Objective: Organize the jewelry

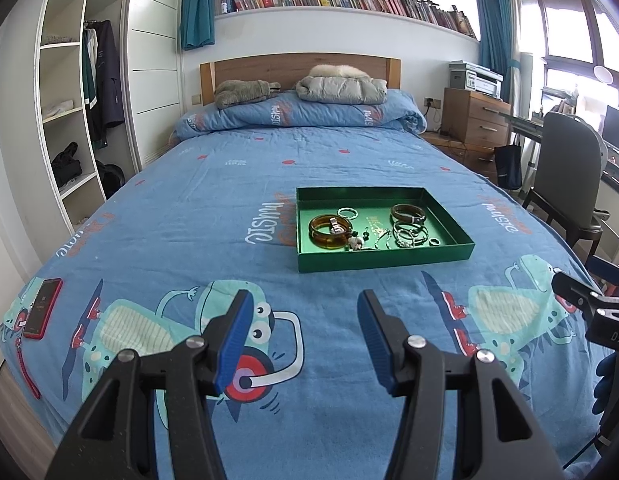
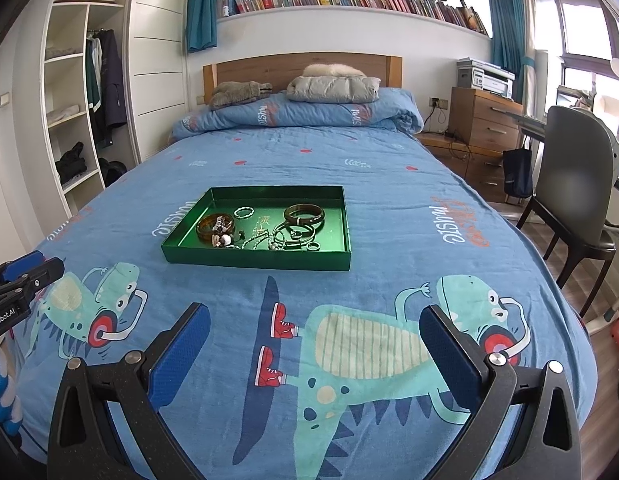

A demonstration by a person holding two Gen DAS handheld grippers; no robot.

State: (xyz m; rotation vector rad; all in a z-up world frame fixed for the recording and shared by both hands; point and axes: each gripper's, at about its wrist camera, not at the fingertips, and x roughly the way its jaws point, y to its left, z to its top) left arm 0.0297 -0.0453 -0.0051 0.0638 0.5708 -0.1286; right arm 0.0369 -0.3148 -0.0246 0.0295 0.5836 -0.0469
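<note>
A shallow green tray (image 1: 383,261) lies on the blue bed; it also shows in the right wrist view (image 2: 256,260). In it lie amber bangles (image 1: 330,231), a dark brown bangle (image 1: 407,212), thin silver bangles (image 1: 410,233), a small beaded ring (image 1: 347,212), a dark ring (image 1: 434,242) and a chain. My left gripper (image 1: 305,300) is open and empty, above the bedspread well short of the tray. My right gripper (image 2: 315,316) is wide open and empty, also short of the tray. Each gripper shows at the edge of the other's view.
A red phone (image 1: 43,307) lies at the bed's near left corner. A folded quilt, a grey jacket (image 1: 341,88) and a grey plush lie at the headboard. A wardrobe stands left; a dresser (image 1: 475,120), chair (image 1: 565,172) and desk stand right.
</note>
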